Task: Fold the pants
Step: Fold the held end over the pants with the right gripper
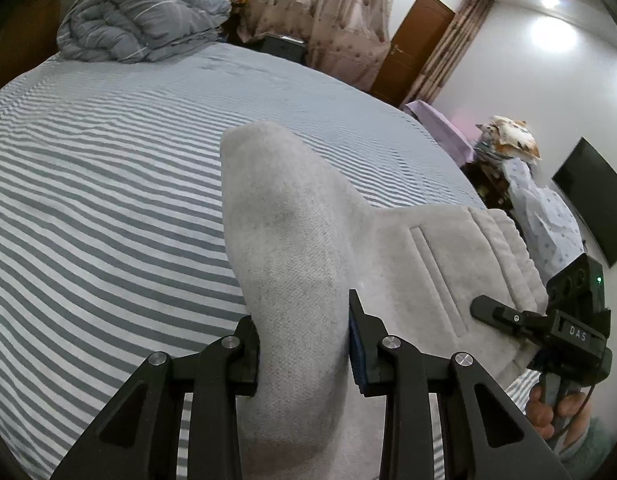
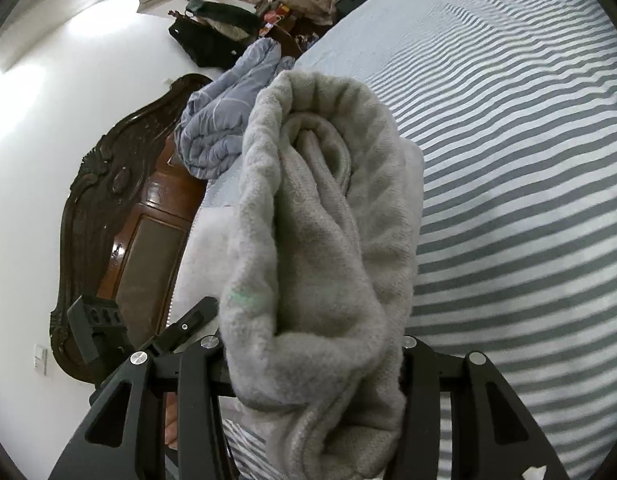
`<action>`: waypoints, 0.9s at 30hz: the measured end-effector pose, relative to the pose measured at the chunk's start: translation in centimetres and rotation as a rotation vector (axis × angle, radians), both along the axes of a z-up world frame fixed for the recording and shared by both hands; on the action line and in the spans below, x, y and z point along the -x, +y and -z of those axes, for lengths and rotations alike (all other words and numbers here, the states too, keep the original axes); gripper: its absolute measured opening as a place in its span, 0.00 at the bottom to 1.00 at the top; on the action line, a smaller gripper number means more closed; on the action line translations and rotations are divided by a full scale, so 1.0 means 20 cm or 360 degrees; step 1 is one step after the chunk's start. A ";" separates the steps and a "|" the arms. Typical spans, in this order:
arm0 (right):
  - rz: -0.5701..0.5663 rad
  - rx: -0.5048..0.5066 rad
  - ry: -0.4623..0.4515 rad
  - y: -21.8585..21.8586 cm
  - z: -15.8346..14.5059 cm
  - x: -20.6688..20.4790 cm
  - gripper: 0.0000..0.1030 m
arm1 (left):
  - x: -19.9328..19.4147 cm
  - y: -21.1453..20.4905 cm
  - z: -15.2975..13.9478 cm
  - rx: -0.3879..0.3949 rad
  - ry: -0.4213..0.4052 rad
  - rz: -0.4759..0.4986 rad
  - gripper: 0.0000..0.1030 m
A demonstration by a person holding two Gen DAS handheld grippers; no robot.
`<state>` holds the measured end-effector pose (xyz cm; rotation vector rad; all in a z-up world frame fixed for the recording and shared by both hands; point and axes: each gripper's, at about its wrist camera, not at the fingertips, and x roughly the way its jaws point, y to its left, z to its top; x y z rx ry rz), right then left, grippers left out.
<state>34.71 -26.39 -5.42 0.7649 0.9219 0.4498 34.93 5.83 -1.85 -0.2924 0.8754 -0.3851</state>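
On the right gripper (image 1: 504,316), beside grey pants (image 1: 292,240), "DAS" reads.

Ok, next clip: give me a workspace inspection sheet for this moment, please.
Surface: bed under a grey-and-white striped sheet.
Job's things: light grey fleece pants, partly lifted, held at two places.
Clutter: bundled blue-grey duvet at the far end.
Grippers: left claw shut on a pant leg; right claw shut on bunched waistband fabric.
Cables: thin black lead below the right hand.
Surroundings: carved wooden headboard, brown door, wall-mounted dark screen.
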 end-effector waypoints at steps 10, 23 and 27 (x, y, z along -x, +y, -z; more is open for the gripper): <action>-0.0001 0.0027 0.0077 0.10 0.17 -0.10 0.41 | -0.11 0.03 0.14 -0.0072 0.0057 -0.0006 0.32; 0.0092 0.0432 0.0085 0.19 0.30 -0.05 0.72 | -0.09 0.02 0.29 -0.0295 0.0064 -0.0098 0.57; 0.0097 0.0575 0.0018 0.21 0.31 -0.03 0.77 | -0.08 0.00 0.33 -0.0363 0.0015 -0.0114 0.66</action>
